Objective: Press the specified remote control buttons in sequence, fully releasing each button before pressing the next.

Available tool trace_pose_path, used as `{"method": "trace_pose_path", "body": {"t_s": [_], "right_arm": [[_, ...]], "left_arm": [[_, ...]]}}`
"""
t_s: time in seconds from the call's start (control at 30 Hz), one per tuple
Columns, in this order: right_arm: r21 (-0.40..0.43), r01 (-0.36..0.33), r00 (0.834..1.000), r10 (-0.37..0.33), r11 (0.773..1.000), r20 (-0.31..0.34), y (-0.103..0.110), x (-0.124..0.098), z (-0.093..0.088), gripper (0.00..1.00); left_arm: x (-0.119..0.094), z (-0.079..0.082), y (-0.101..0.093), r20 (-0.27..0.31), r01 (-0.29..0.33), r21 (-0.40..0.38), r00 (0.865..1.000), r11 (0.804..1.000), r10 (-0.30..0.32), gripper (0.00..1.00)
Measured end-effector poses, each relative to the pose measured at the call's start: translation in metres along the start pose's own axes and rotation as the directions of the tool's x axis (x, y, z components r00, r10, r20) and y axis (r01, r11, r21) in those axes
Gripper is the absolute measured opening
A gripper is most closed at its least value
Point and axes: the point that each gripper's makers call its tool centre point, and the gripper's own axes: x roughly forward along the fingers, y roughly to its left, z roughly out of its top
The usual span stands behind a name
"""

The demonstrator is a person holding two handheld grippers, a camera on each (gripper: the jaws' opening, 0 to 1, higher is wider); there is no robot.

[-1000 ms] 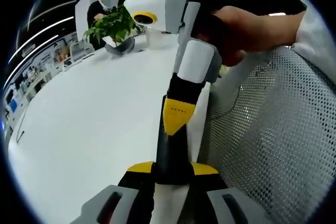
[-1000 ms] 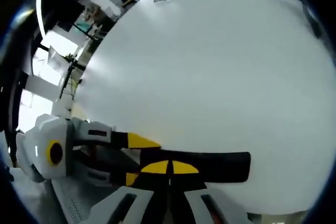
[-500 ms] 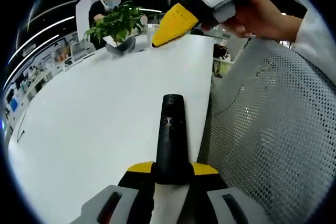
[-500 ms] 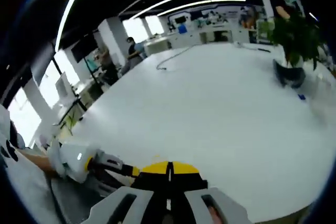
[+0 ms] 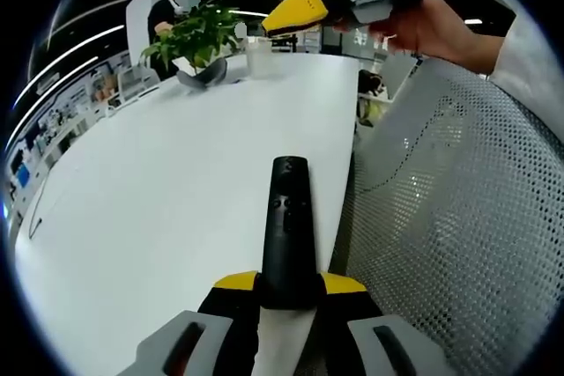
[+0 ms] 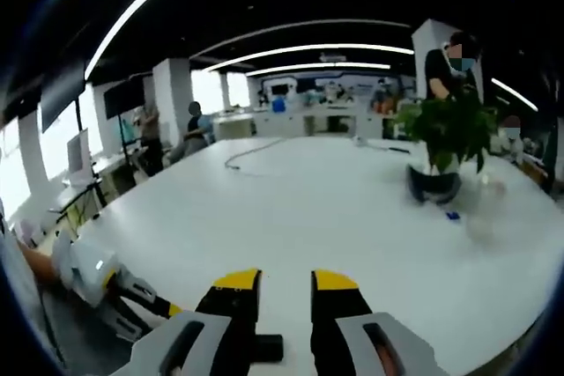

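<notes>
The right gripper [image 5: 295,11], jaws apart and empty, has lifted off the remote [image 5: 287,226]; left gripper [image 5: 289,292] clamps the remote; button released.

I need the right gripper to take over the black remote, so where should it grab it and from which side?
Grip the free far end of the remote, beyond the buttons. It is long and slim, lying along the white table, and its near end sits between the left gripper jaws. Probably come from above, jaws across its narrow width.
</notes>
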Motion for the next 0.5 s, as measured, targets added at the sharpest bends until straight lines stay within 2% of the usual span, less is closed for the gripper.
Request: {"method": "trace_pose_path", "body": {"t_s": [0.07, 0.13, 0.2, 0.3, 0.43, 0.5], "right_arm": [[-0.032, 0.028, 0.998, -0.026, 0.999, 0.052, -0.004, -0.001, 0.010, 0.48], [-0.038, 0.048, 0.995, -0.045, 0.998, 0.089, -0.007, -0.003, 0.013, 0.55], [-0.028, 0.049, 0.996, -0.047, 0.998, 0.076, -0.008, -0.003, 0.011, 0.61], [-0.022, 0.047, 0.995, -0.045, 0.999, 0.089, -0.009, -0.002, 0.013, 0.71], [-0.056, 0.071, 0.992, -0.065, 0.996, 0.109, -0.009, -0.002, 0.015, 0.80], [-0.060, 0.068, 0.995, -0.063, 0.996, 0.076, -0.009, 0.001, 0.010, 0.82]], "left_arm": [[0.000, 0.000, 0.000, -0.005, 0.002, 0.002, 1.000, 1.000, -0.002, 0.24], [0.000, 0.000, 0.000, -0.008, 0.005, 0.007, 1.000, 1.000, -0.005, 0.24], [0.000, 0.000, 0.001, -0.013, 0.006, 0.006, 1.000, 1.000, -0.006, 0.24], [0.000, 0.000, 0.001, -0.022, 0.011, 0.012, 1.000, 1.000, -0.011, 0.24], [0.001, 0.001, 0.003, -0.039, 0.022, 0.019, 0.999, 1.000, -0.021, 0.24], [0.001, 0.002, 0.004, -0.043, 0.035, 0.026, 0.998, 0.999, -0.034, 0.23]]}}
